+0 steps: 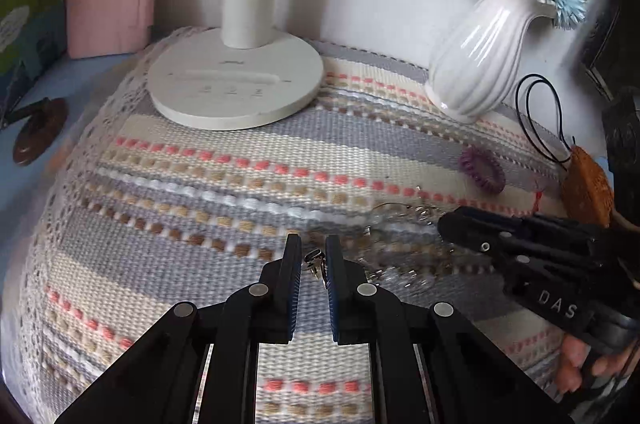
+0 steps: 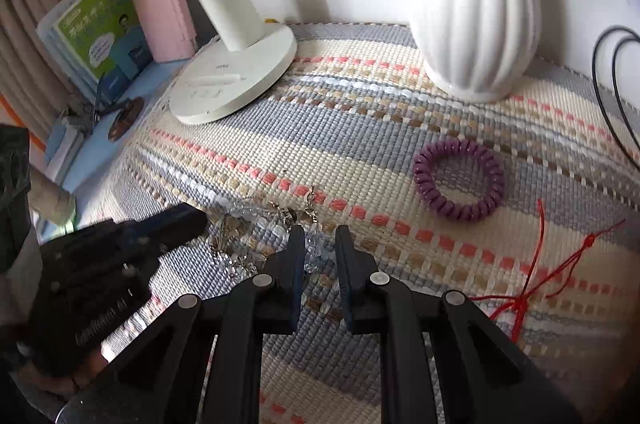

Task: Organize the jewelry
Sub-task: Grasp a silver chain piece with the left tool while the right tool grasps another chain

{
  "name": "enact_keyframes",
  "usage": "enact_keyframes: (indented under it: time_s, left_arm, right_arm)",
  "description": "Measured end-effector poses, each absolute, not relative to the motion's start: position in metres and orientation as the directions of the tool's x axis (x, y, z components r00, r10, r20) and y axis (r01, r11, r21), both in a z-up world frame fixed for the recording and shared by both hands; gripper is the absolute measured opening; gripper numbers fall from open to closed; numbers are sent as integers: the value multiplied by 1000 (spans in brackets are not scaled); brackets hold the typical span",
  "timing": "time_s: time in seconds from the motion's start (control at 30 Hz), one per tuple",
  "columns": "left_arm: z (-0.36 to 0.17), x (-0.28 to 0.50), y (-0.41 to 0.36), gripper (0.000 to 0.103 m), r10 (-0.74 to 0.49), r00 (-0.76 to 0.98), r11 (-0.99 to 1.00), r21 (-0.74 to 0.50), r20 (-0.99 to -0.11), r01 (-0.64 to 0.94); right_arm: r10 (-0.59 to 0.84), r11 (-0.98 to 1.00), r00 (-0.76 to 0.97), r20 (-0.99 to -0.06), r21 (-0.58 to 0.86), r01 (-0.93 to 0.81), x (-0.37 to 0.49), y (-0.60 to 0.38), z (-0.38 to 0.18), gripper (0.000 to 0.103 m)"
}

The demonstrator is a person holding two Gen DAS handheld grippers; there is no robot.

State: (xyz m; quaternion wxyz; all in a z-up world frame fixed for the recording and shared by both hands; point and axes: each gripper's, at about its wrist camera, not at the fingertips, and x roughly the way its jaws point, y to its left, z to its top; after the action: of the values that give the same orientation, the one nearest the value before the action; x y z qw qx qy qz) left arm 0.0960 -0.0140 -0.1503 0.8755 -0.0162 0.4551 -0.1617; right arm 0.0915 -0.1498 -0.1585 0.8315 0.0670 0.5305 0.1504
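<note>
A clear crystal bead bracelet (image 2: 240,224) with metal charms lies bunched on the striped woven mat (image 2: 360,151). My left gripper (image 1: 313,244) is shut on the bracelet's small metal clasp (image 1: 314,260), pinched between its fingertips. My right gripper (image 2: 318,234) is closed on a cluster of clear beads (image 2: 317,252) at the bracelet's other side. In the left wrist view the right gripper (image 1: 444,224) reaches in from the right over the blurred bracelet (image 1: 400,264). A purple coil hair tie (image 2: 459,179) lies apart on the mat, right of the bracelet.
A white ribbed vase (image 1: 480,55) of blue flowers stands at the back right, a white lamp base (image 1: 236,83) at the back left. A red string (image 2: 532,264), a black cord (image 2: 612,83) and a brown woven piece (image 1: 586,187) lie to the right. Books (image 2: 100,27) stand far left.
</note>
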Motion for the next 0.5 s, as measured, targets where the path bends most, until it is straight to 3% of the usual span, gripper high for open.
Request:
enact_keyframes:
  time_s: [0.1, 0.23, 0.33, 0.43, 0.5]
  left_arm:
    - [-148, 93, -6, 12, -286, 526, 952, -176, -801, 249]
    - [-147, 96, 1, 12, -351, 485, 935, -271, -801, 229]
    - [-145, 96, -5, 12, -368, 477, 928, -283, -798, 241]
    - [-146, 98, -17, 13, -381, 465, 922, -289, -799, 259]
    - [-145, 99, -23, 13, -394, 453, 915, -295, -800, 276]
  right_arm:
    - [287, 952, 405, -868, 212, -219, 90, -142, -158, 18]
    - [265, 957, 421, -867, 184, -223, 89, -138, -159, 19]
    - [181, 950, 464, -867, 32, -311, 79, -120, -160, 19]
    - [119, 940, 489, -864, -61, -336, 70, -114, -160, 8]
    - [87, 951, 487, -869, -73, -300, 66, -123, -159, 9]
